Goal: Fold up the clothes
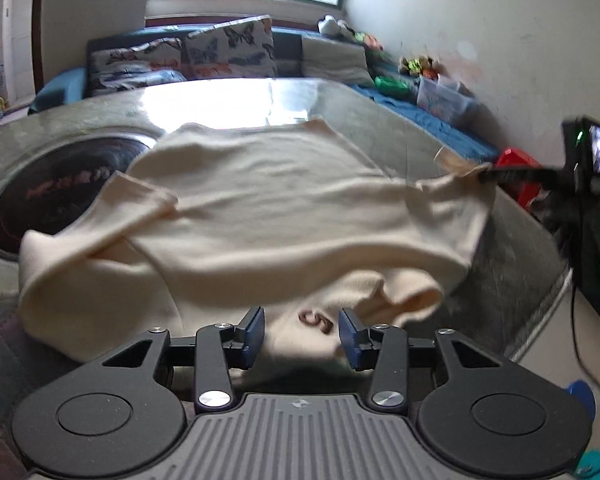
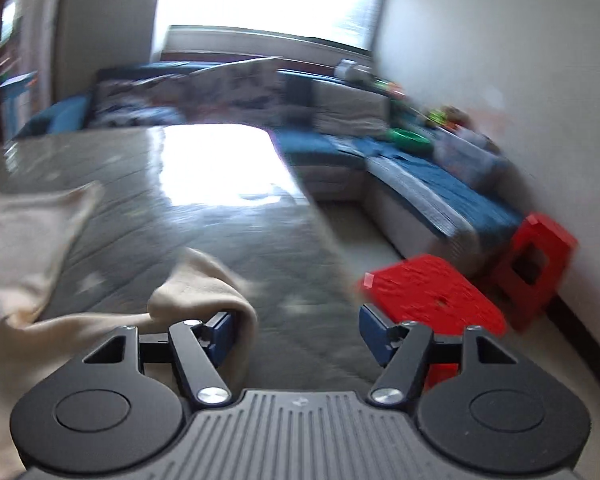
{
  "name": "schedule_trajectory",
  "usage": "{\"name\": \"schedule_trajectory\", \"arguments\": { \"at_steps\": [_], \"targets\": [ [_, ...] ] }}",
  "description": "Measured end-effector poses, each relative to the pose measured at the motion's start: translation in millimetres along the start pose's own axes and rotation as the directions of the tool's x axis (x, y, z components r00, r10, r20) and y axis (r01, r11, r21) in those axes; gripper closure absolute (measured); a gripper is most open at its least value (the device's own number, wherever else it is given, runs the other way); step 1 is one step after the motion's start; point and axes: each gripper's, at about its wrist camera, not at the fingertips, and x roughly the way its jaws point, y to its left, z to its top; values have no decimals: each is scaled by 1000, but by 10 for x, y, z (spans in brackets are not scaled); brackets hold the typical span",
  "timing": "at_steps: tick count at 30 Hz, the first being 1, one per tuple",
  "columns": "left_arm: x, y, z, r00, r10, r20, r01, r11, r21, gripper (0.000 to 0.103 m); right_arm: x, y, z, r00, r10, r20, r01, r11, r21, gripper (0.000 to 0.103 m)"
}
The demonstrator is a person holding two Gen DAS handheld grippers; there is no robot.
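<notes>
L gripper jaws apart over cream sweater, long axis left-right; R gripper apart.

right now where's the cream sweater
In the left wrist view the cream sweater lies spread on the grey table, just ahead of the left hand-held gripper, beside the round dark inset at left.

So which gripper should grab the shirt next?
Probably the left gripper: it is open with the cream shirt right between its fingers. The right gripper, also open, only has a sleeve edge beside one finger.
</notes>
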Motion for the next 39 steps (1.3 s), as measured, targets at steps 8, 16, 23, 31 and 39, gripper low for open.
{"name": "schedule_trajectory", "arguments": {
  "at_steps": [8, 16, 23, 31, 39],
  "targets": [
    [-39, 1, -11, 1000, -11, 11, 11, 1000, 7, 56, -144, -373, -121, 998, -66, -19, 67, 995, 68, 32],
    [-57, -32, 23, 999, -18, 34, 17, 1000, 18, 58, -435, 124, -82, 987, 159, 7, -158, 985, -65, 30],
    [-32, -152, 17, 997, -30, 74, 22, 994, 103, 58, -853, 723, -61, 886, 463, -27, -456, 861, -224, 32],
    [107, -326, -58, 995, -47, 91, 24, 972, 233, 89, -1181, 1172, -104, 791, 604, -101, -601, 734, -317, 43],
    [-165, -305, -102, 984, -120, 129, 85, 965, 250, 100, -1227, 1269, -144, 758, 638, -136, -639, 685, -351, 54]
  ]
}}
